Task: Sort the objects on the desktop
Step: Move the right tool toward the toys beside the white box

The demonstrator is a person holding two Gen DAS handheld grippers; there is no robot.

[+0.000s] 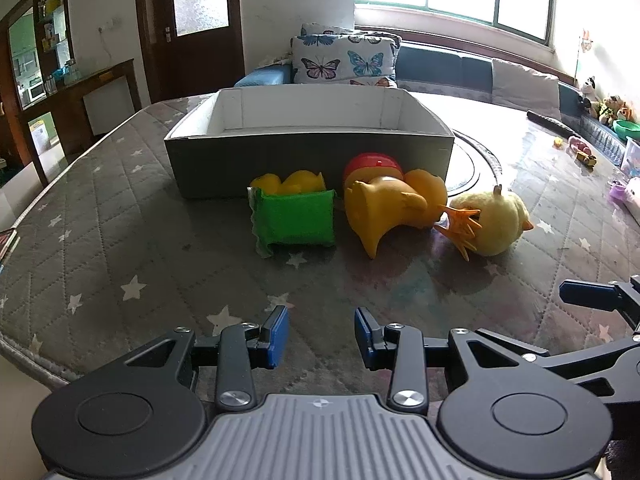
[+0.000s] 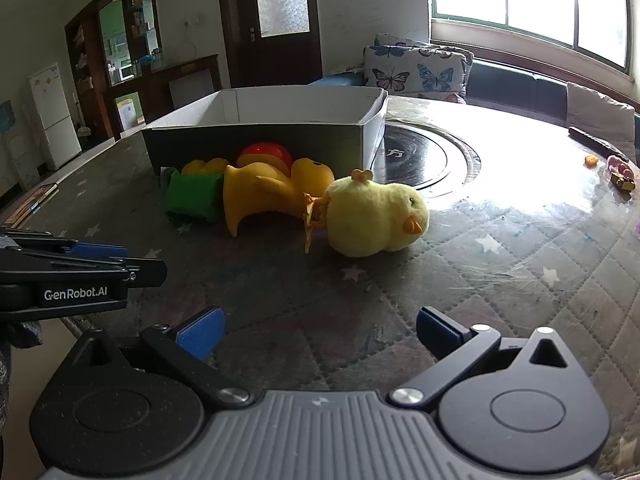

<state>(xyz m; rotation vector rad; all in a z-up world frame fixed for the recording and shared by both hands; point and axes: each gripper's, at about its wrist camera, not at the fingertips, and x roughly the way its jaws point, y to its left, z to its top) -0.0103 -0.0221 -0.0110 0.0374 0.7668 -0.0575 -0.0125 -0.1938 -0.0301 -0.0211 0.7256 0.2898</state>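
Observation:
A grey open box (image 1: 308, 160) (image 2: 256, 144) with a white inside stands on the table. In front of it lie a green packet (image 1: 294, 220) (image 2: 194, 197), a yellow rubber duck (image 1: 384, 208) (image 2: 260, 196) with a red part behind it, and a yellow plush chick (image 1: 498, 222) (image 2: 376, 218) on its side. My left gripper (image 1: 322, 334) is open and empty, well short of the packet and duck. My right gripper (image 2: 320, 332) is open wide and empty, short of the chick. Each gripper shows at the edge of the other's view.
The quilted star-patterned table cover (image 1: 140, 248) spans the table, with a round dark turntable (image 2: 424, 160) behind the box. Small toys (image 1: 584, 152) and a dark remote (image 2: 596, 142) lie at the far right. A sofa with butterfly cushions (image 1: 344, 60) stands beyond.

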